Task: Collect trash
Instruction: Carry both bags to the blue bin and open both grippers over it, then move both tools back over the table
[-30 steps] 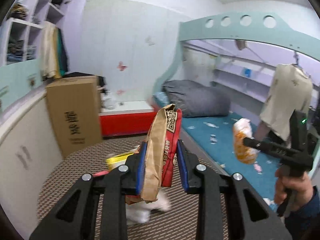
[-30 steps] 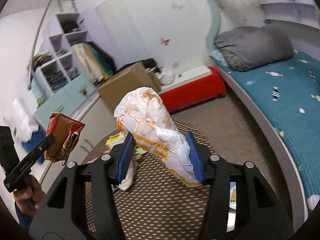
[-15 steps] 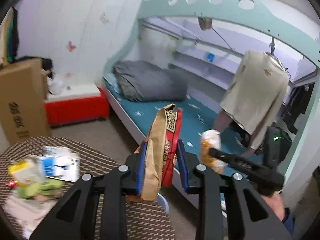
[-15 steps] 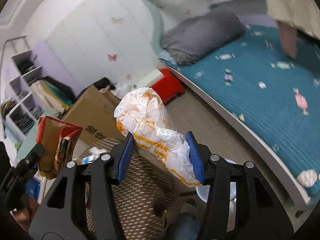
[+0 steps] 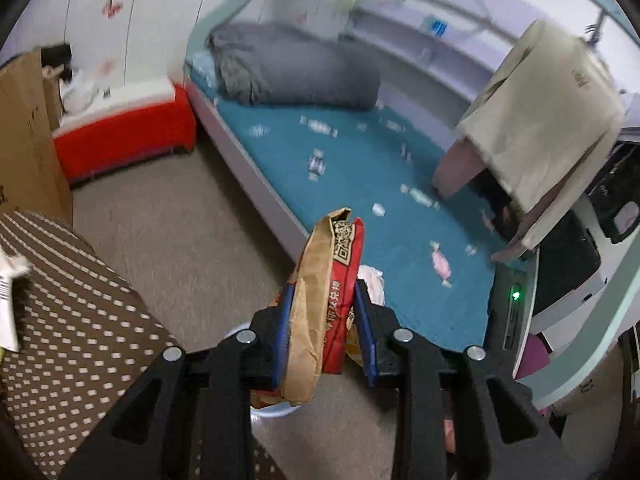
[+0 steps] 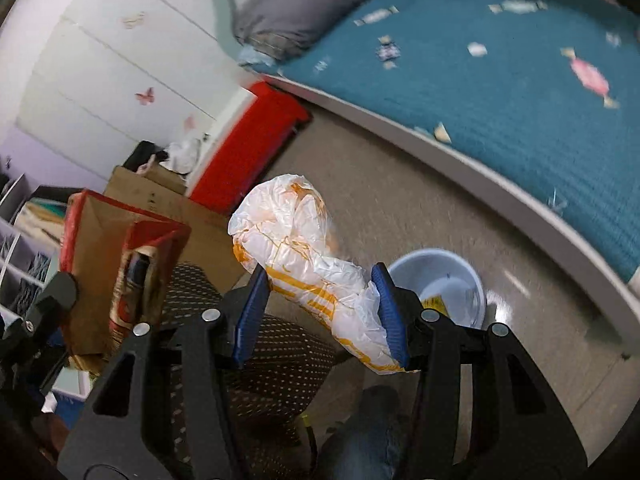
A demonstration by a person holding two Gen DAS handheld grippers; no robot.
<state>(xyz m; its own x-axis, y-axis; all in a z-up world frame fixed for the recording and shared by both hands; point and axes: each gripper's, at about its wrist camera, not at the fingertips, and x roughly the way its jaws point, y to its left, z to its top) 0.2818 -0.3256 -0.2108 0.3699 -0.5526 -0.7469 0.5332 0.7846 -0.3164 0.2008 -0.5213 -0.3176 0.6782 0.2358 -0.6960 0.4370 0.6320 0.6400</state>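
My left gripper (image 5: pixel 323 334) is shut on a red and brown paper snack bag (image 5: pixel 326 300), held upright over the floor beside the bed. The same bag shows at the left of the right wrist view (image 6: pixel 120 268). My right gripper (image 6: pixel 320 320) is shut on a crumpled white and orange plastic bag (image 6: pixel 304 264). A pale blue trash bin (image 6: pixel 444 284) stands on the floor just beyond and right of the right gripper; something yellow lies inside it. In the left wrist view its rim (image 5: pixel 272 412) peeks out under the fingers.
A round table with a brown dotted cloth (image 5: pixel 68 312) is at the left, with paper litter at its edge. A teal bed (image 5: pixel 380 184) with a grey duvet runs along the right. A red bench (image 5: pixel 124 136) and a cardboard box (image 5: pixel 24 136) stand behind.
Both grippers have swung away from the table and tilted down toward the floor by the bed. The pale blue bin has come into view below them. Both bags are still held.
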